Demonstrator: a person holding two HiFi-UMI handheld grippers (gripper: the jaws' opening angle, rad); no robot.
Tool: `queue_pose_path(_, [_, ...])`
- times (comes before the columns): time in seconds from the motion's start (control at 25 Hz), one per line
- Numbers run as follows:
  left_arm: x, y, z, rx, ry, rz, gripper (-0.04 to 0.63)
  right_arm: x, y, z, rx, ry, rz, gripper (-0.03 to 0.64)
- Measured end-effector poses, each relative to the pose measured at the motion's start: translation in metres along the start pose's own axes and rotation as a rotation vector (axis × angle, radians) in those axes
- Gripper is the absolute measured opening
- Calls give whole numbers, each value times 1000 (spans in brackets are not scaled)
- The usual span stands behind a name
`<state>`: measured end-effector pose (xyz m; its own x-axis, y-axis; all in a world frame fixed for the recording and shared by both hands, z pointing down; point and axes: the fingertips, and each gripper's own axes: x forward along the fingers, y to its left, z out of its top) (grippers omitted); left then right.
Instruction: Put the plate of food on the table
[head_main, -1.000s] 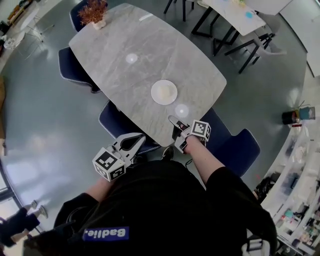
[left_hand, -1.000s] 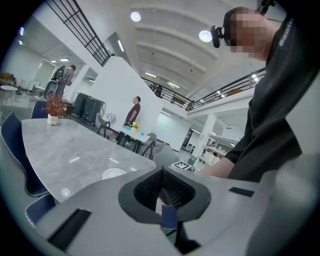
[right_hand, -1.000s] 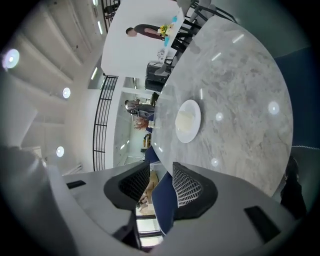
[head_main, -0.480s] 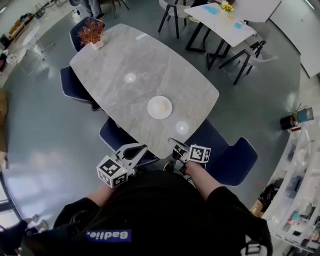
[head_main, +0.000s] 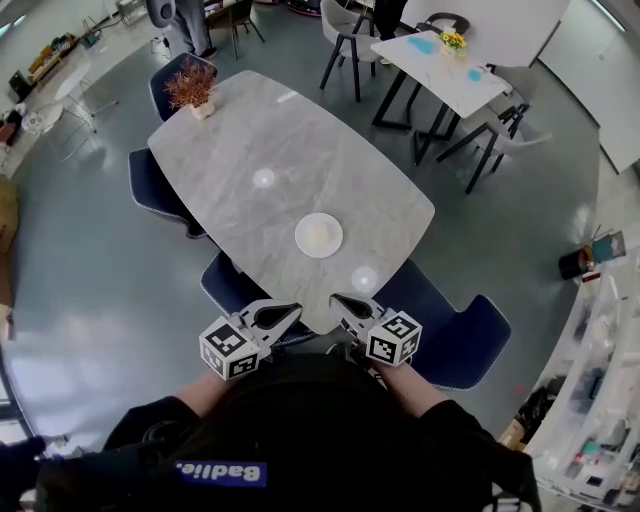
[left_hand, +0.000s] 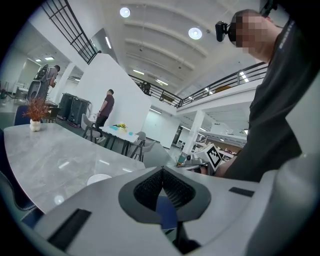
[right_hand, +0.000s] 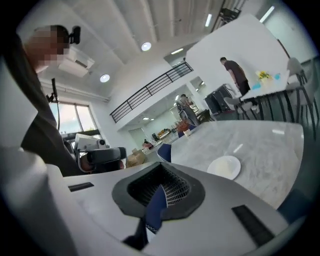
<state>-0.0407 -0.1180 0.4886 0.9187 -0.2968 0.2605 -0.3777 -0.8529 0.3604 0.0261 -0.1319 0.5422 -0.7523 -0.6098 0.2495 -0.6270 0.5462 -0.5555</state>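
The plate (head_main: 319, 236) lies on the table (head_main: 240, 130) (untouched), while the left gripper (head_main: 295, 311) and right gripper (head_main: 335, 298) have jaws closed, empty.

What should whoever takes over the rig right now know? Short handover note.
Left gripper: shut, empty, held just off the near edge of the table.
Right gripper: shut, empty, beside it.
Plate of food: flat on the table, toward the near end, touched by neither gripper.
Done: plate is on the table.
Left: nothing apparent.
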Motion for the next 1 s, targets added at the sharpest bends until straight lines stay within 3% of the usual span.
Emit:
queue_pose_path(0.12, [1, -4, 2, -16, -6, -27, 8, 1, 23, 18, -172, -3, 5, 12])
queue_pose_path(0.28, [3, -7, 3, -11, -10, -43, 8, 3, 42, 27, -296, -11, 13, 12])
queue_pose_path(1.0, [2, -10, 4, -17, -18, -50, 8, 3, 46, 19, -324, 13, 25, 11])
